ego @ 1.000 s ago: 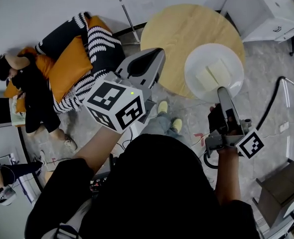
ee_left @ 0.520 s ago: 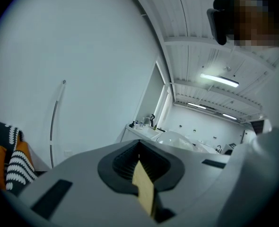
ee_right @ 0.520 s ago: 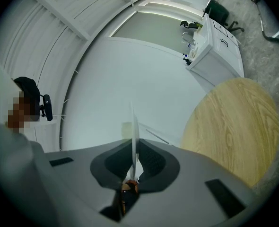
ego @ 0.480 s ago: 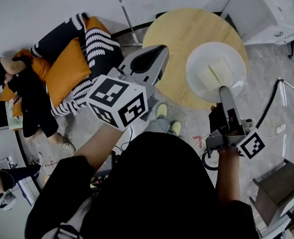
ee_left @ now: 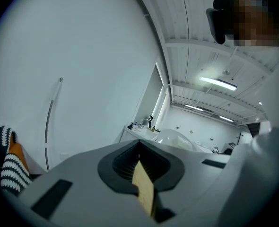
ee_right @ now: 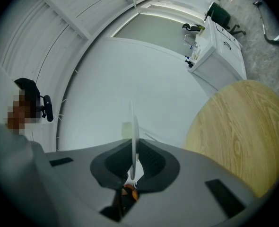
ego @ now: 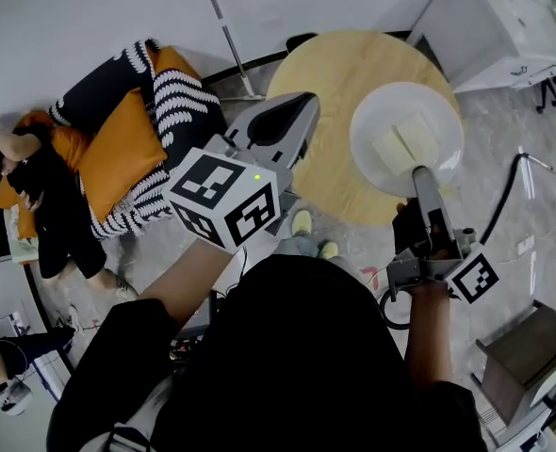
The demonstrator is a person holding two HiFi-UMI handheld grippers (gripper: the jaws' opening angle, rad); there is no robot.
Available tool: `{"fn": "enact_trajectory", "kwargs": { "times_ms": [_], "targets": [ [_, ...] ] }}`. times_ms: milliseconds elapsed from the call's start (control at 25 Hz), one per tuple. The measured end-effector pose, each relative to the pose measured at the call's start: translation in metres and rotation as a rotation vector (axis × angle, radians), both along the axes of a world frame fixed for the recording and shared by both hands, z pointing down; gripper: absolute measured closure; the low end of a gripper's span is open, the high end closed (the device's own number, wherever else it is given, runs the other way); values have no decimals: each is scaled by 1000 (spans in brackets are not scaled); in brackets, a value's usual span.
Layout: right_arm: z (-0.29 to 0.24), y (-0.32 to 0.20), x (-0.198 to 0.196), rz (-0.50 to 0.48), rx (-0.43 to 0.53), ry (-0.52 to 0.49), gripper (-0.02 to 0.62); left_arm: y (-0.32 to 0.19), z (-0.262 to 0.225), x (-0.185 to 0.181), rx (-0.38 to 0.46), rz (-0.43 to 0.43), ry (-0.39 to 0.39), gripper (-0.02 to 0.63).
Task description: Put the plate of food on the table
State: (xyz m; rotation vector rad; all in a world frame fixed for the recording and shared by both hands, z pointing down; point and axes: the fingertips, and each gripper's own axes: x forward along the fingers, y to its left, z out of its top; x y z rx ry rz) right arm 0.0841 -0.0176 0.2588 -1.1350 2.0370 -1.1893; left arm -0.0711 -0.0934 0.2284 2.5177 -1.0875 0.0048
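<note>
white plate (ego: 380, 111) clamped over wooden table (ego: 335, 73)

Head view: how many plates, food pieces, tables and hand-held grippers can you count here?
plate: 1
food pieces: 2
round table: 1
grippers, left gripper and right gripper: 2
Total: 6

Round wooden table (ego: 335, 73) on grey floor (ego: 514, 191)

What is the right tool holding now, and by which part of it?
The right tool holds the round white plate with pale food slices on it, pinched by its near rim between the shut jaws.
</note>
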Motion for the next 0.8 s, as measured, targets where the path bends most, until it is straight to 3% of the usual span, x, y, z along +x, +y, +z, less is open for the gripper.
{"fn": "enact_trajectory", "kwargs": {
  "times_ms": [360, 800],
  "targets": [
    [1, -5, -3, 33, -13, -8, 568, -10, 7, -3, -16, 18, 7, 600],
    [9, -8, 2, -11, -18, -8, 568, -7, 4, 0, -11, -17, 6, 600]
  ]
}}
